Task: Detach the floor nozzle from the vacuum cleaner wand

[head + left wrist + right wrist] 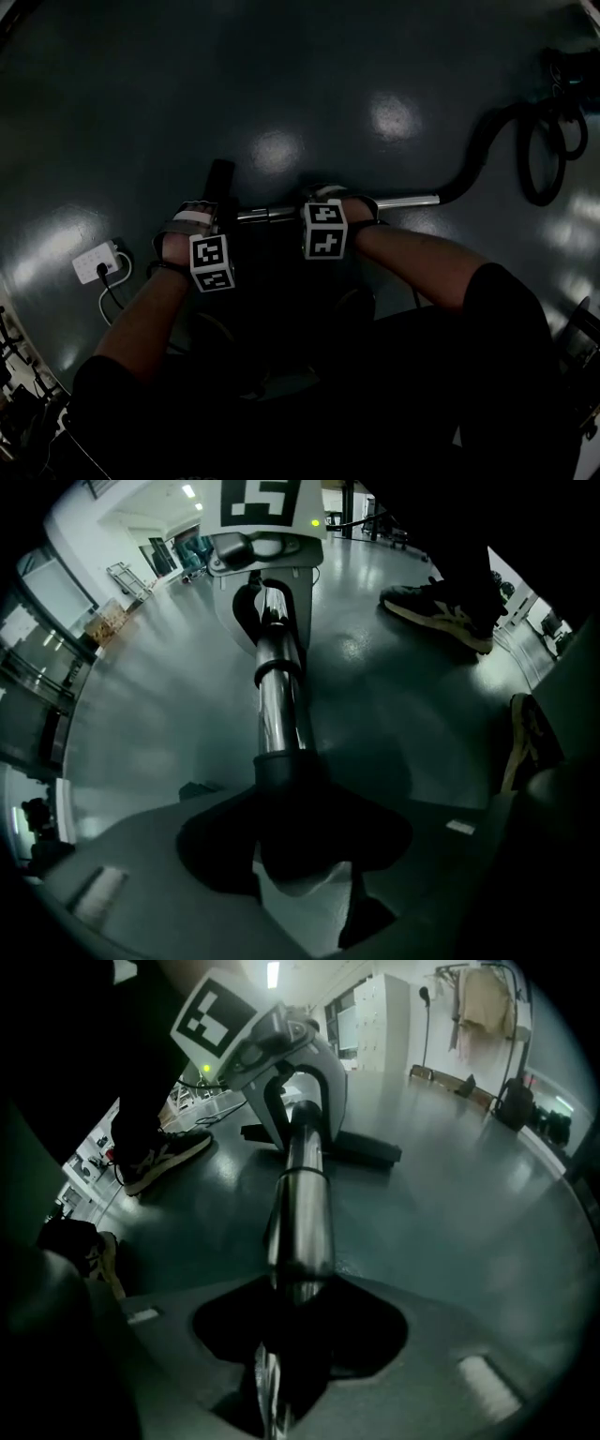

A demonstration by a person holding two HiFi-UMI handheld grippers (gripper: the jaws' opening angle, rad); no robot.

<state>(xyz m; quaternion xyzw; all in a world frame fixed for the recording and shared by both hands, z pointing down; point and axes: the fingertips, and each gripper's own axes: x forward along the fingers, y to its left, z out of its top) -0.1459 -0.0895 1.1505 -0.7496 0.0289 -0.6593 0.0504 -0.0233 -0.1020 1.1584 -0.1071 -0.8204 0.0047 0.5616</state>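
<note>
Left gripper (302, 878) wide, right gripper (281, 1372) clamped, both on one wand (302, 1213).
Your left points straight down, its jaws standing wide around the black collar (286, 780) at the floor nozzle (323, 1147) end; your right tilts steeply just beside it, pinching the chrome tube lying on the floor.

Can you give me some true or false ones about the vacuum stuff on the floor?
1. The hose joins the wand's right end in the head view. True.
2. The power strip sits at the right. False: it lies at the left of the head view.
3. Nothing is between the right gripper's fingers. False: the wand runs between them.
4. A shoe shows in the left gripper view. True.
</note>
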